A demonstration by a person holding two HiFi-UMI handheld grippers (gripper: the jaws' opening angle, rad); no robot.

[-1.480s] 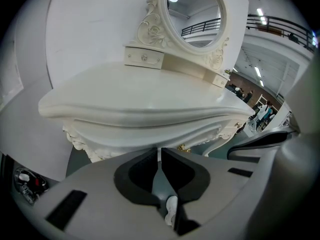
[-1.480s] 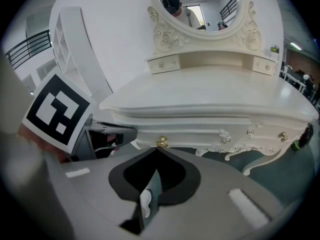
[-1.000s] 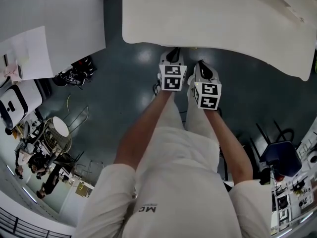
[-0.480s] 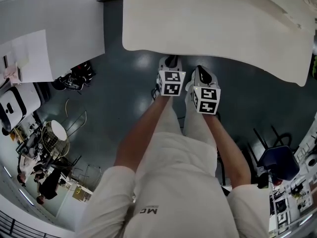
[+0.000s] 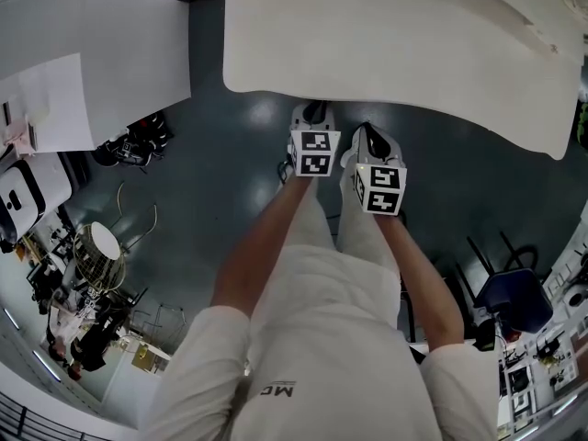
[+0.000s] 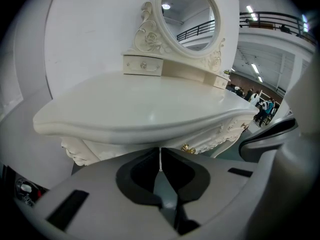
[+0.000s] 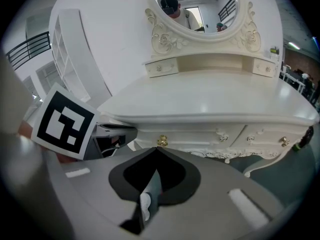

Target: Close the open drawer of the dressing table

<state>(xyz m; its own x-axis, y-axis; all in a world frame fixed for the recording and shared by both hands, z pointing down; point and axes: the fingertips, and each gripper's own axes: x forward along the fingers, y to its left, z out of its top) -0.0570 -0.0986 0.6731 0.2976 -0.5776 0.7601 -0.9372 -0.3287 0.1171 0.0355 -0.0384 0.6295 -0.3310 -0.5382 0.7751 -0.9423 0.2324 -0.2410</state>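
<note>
The left gripper (image 6: 160, 156) is pressing its two jaws together tip to tip, and nothing is sitting between them. Those closed tips are pointing at the front of the dressing table (image 6: 150, 109), just under the overhang of its cream top. A gold knob (image 6: 187, 148) is showing slightly above and to the right of them, apart from the jaws.

The right gripper (image 7: 156, 154) is likewise holding its jaws shut on nothing. Its tips are aiming just below that same gold knob, very close to it; whether they are touching it cannot be told. The knob is sitting on the left front drawer (image 7: 190, 136), directly under the tabletop. The drawer's face is appearing about level with the neighbouring carved drawer front (image 7: 270, 136) to its right.

In the right gripper view, the left gripper's marker cube (image 7: 62, 124) is showing just beside, at the left. In the head view, the two grippers are hanging side by side at the table's near edge, with the person's forearms (image 5: 262, 246) reaching down to them over the dark floor (image 5: 230, 163). At the back of the tabletop, an oval mirror (image 7: 195, 6) in a carved frame is standing upright between two small upper drawers (image 7: 161, 68). A white wall panel (image 7: 110, 39) is standing behind the table.
</note>
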